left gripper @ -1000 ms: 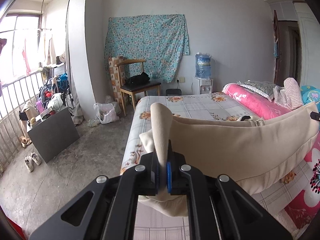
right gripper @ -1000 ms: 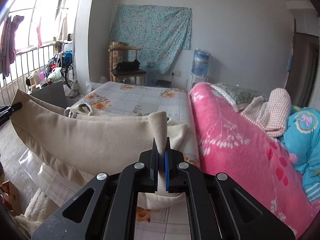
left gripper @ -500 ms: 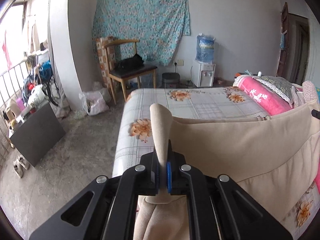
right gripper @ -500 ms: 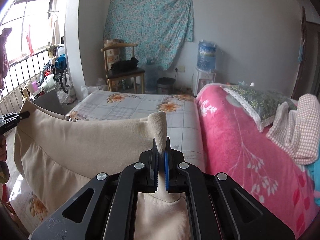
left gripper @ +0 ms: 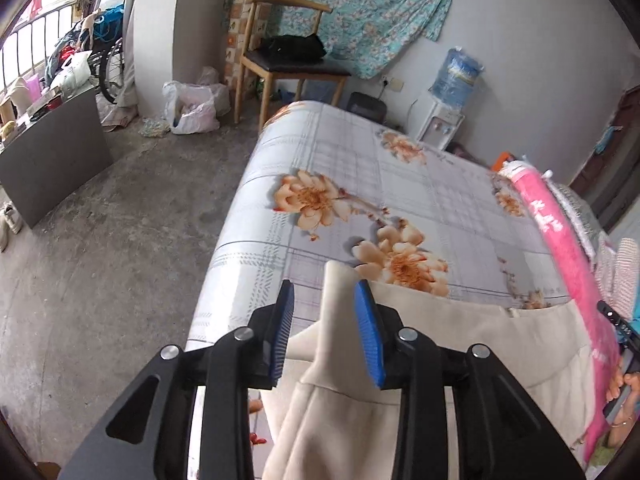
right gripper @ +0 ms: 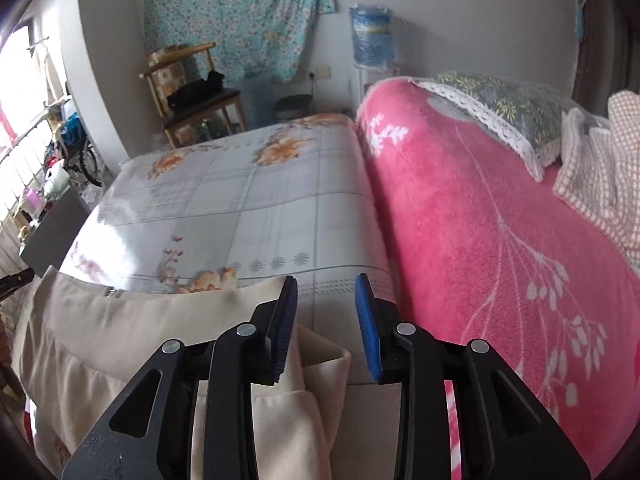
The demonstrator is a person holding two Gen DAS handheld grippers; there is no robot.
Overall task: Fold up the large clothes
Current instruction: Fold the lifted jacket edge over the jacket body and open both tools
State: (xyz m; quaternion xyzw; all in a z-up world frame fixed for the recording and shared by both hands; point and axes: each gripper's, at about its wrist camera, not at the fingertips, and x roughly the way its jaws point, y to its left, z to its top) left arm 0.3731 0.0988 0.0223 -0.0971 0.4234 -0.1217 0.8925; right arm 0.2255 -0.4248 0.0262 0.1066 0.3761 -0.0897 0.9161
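A large beige garment lies folded across the near part of the bed; it also shows in the right wrist view. My left gripper is open, its blue pads apart, with the garment's left corner standing loose between them. My right gripper is open too; the garment's right corner lies slack below and between its fingers. The right gripper's tip shows at the right edge of the left wrist view.
A pink blanket, a pillow and checked cloth fill the bed's right side. A wooden chair, plastic bags, a grey board and a water dispenser stand on the concrete floor beyond the bed.
Both grippers came down toward the bed and opened, letting go of the garment's corners. The garment, held up and stretched before, now rests on the bed.
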